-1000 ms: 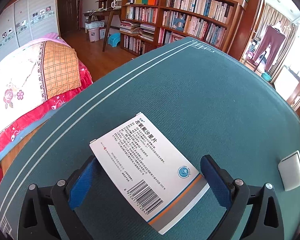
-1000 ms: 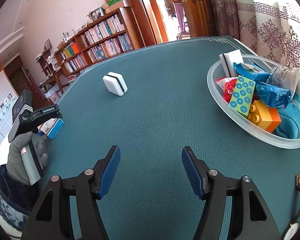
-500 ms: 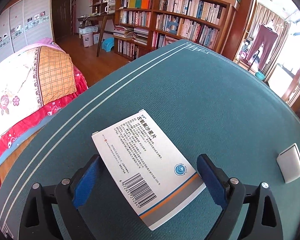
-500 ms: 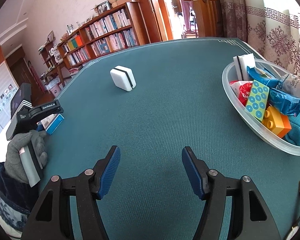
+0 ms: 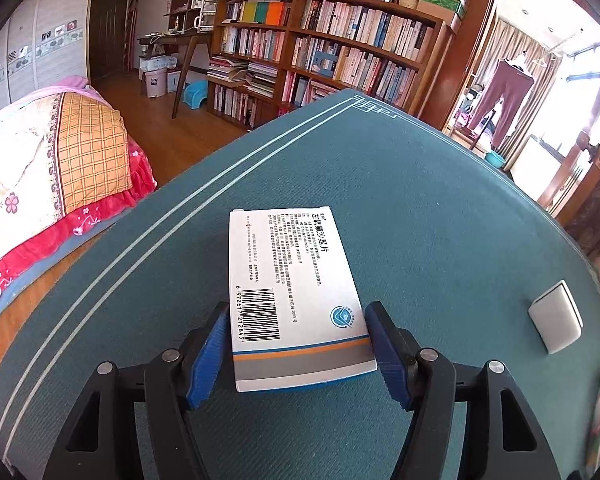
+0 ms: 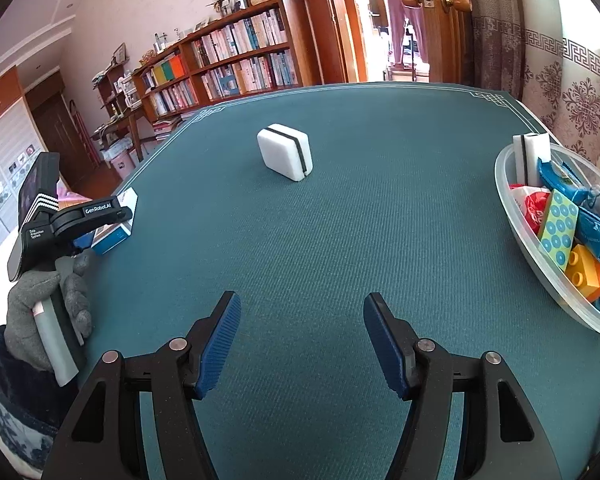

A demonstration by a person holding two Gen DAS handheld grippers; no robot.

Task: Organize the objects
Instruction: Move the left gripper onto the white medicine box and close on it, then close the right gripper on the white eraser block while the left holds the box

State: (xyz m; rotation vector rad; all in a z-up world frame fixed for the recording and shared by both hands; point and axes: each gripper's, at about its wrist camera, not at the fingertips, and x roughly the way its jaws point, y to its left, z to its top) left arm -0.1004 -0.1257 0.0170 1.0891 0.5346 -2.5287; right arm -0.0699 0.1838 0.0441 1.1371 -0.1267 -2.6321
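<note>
A white medicine box (image 5: 292, 280) with a barcode and an orange and grey stripe lies flat on the green table (image 5: 420, 200). My left gripper (image 5: 298, 308) is closing on it, and both blue pads touch the box's long sides near its stripe end. In the right wrist view the same left gripper (image 6: 100, 216), held by a grey-gloved hand (image 6: 48, 296), sits over the box (image 6: 118, 236) at the table's left edge. My right gripper (image 6: 302, 304) hangs open above bare cloth with nothing between its fingers.
A white sponge with a black stripe (image 6: 286, 156) stands mid-table; the left wrist view shows this sponge (image 5: 556, 322) at the right. A clear plastic bowl (image 6: 560, 288) at the right edge holds snack packets, toy bricks, a sponge and cloth. A bed and bookshelves lie beyond the table.
The left jaws have closed in from wide apart onto the box's sides, and the box has turned from slanted to straight between them. The right gripper's view shifted rightward; its jaws kept their width.
</note>
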